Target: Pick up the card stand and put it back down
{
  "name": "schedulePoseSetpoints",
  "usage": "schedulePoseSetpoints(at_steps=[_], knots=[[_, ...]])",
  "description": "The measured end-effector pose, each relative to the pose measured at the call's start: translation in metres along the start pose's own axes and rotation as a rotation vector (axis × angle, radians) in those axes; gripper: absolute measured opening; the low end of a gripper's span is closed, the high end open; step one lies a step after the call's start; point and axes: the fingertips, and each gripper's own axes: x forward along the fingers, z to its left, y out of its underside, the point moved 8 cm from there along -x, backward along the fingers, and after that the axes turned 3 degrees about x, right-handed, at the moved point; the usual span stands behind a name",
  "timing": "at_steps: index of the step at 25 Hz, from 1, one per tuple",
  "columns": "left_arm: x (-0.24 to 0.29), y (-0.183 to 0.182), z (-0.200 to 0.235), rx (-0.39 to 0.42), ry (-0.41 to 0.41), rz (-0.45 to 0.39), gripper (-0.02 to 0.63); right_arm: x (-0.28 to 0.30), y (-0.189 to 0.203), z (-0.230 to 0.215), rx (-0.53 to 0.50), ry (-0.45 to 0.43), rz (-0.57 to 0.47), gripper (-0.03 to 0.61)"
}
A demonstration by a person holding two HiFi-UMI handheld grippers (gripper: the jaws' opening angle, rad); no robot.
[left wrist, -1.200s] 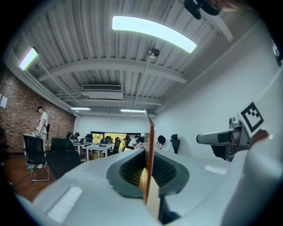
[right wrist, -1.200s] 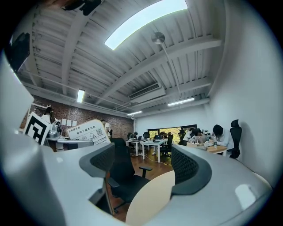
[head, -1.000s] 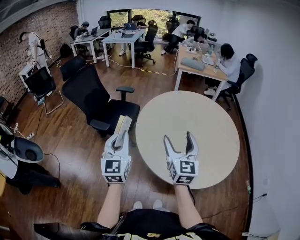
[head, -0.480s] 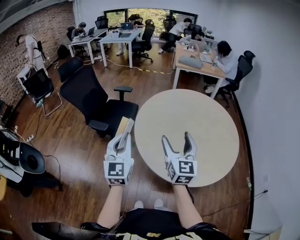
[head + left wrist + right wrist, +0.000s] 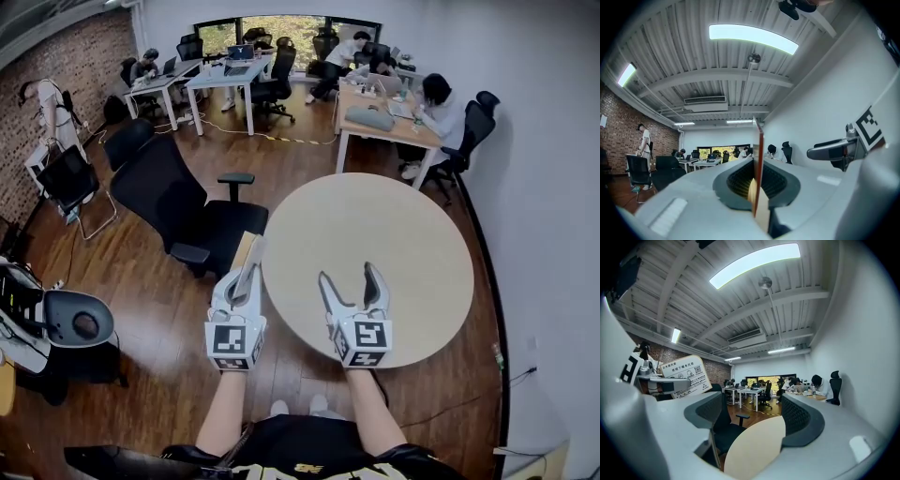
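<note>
The card stand (image 5: 248,255) is a thin tan plate held up in the air over the floor, just off the left rim of the round beige table (image 5: 394,234). My left gripper (image 5: 242,277) is shut on it. In the left gripper view the card stand (image 5: 759,150) shows edge-on between the pads of the left gripper (image 5: 757,183). My right gripper (image 5: 350,279) hovers open over the table's near edge with nothing in it. The right gripper view shows the printed face of the card stand (image 5: 686,376) at the left, and the right gripper (image 5: 754,416) stands open above the table (image 5: 754,451).
A black office chair (image 5: 183,211) stands left of the table, close to the card stand. A round-seated stool (image 5: 75,323) is at the far left. Desks (image 5: 380,117) with seated people line the back. A white wall runs along the right.
Both grippers keep nearly the same pose, the left one still gripping the card stand. The head view has shifted a little, so the table and room sit slightly further left and up.
</note>
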Motion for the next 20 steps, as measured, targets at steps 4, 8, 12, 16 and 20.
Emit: schedulePoseSetpoints(at_steps=[4, 8, 12, 16, 20], knots=[[0.004, 0.004, -0.004, 0.003, 0.014, 0.0, 0.018, -0.006, 0.006, -0.013, 0.01, 0.027, 0.003, 0.405], [0.009, 0.006, -0.008, -0.006, 0.043, 0.011, 0.018, -0.018, 0.011, -0.024, 0.016, 0.065, 0.008, 0.405], [0.022, 0.01, -0.015, -0.011, 0.093, 0.019, 0.018, -0.03, 0.015, -0.043, 0.021, 0.112, 0.018, 0.405], [0.039, 0.013, -0.024, 0.0, 0.163, 0.026, 0.018, -0.047, 0.016, -0.066, 0.032, 0.182, 0.017, 0.405], [0.059, 0.013, -0.027, 0.011, 0.252, 0.027, 0.018, -0.067, 0.014, -0.086, 0.04, 0.254, 0.009, 0.403]])
